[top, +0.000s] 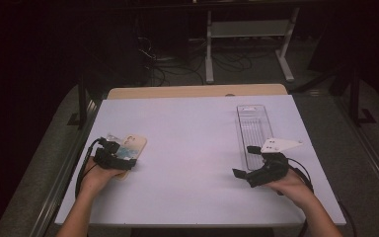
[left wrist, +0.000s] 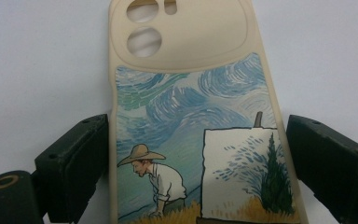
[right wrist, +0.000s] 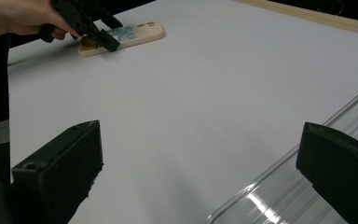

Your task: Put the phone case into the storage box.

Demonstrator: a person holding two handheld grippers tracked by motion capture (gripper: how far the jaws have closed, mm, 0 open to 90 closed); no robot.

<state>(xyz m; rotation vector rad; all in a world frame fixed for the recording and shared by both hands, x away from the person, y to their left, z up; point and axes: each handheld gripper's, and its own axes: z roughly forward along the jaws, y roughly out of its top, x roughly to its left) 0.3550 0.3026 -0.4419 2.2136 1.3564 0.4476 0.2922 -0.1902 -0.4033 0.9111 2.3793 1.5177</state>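
Your right gripper (right wrist: 198, 172) holds its two black jaws wide apart over the white table (right wrist: 205, 107), with nothing between them. The rim of the clear plastic tray (right wrist: 279, 186) runs in from the lower right, just beside the right-hand jaw. Far off at the upper left your other hand (right wrist: 16, 18) brings the left gripper (right wrist: 98, 35) down over the near end of the beige phone case (right wrist: 130, 35), which lies flat on the table

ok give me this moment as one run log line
left gripper: jaws astride phone case, flat on table, small gap each side | right gripper: open, nothing between jaws, beside clear tray | tray: nothing inside
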